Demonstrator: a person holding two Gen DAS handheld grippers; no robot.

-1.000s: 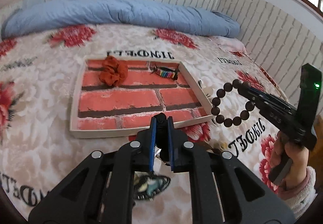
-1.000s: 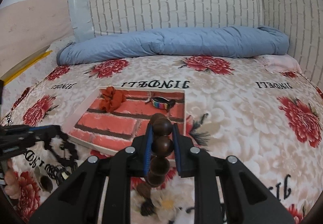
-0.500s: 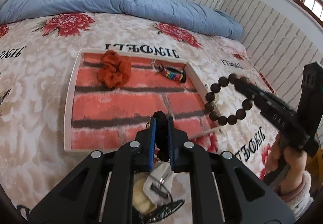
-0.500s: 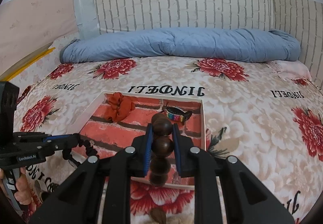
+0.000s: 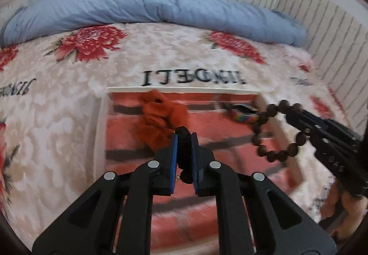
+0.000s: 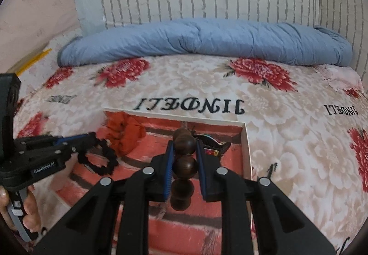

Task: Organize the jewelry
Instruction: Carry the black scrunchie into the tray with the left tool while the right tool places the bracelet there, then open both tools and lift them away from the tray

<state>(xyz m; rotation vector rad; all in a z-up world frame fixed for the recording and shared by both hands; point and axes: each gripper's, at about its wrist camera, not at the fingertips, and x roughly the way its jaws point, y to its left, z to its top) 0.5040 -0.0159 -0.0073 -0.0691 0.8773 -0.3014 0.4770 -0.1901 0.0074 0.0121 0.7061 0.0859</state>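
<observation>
My left hand-held gripper (image 5: 184, 151) is clamped on a black hair tie (image 6: 99, 159), my right hand-held gripper (image 6: 184, 156) on the wooden bead bracelet (image 5: 276, 130). Both hang over the brick-patterned tray (image 6: 246, 151) (orange scrunchie (image 5: 161, 114) and rainbow band (image 5: 243, 116) beyond). Next I judge: lower, release.

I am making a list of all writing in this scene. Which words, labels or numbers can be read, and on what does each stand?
"JINDELI", upside down, repeated: on the bedspread.
"GenRobot.AI": white label on the left gripper.
"DAS": faint letters on the right gripper; possibly partial.
Bedspread print at the far left in the right wrist view: too blurred to read.
</observation>
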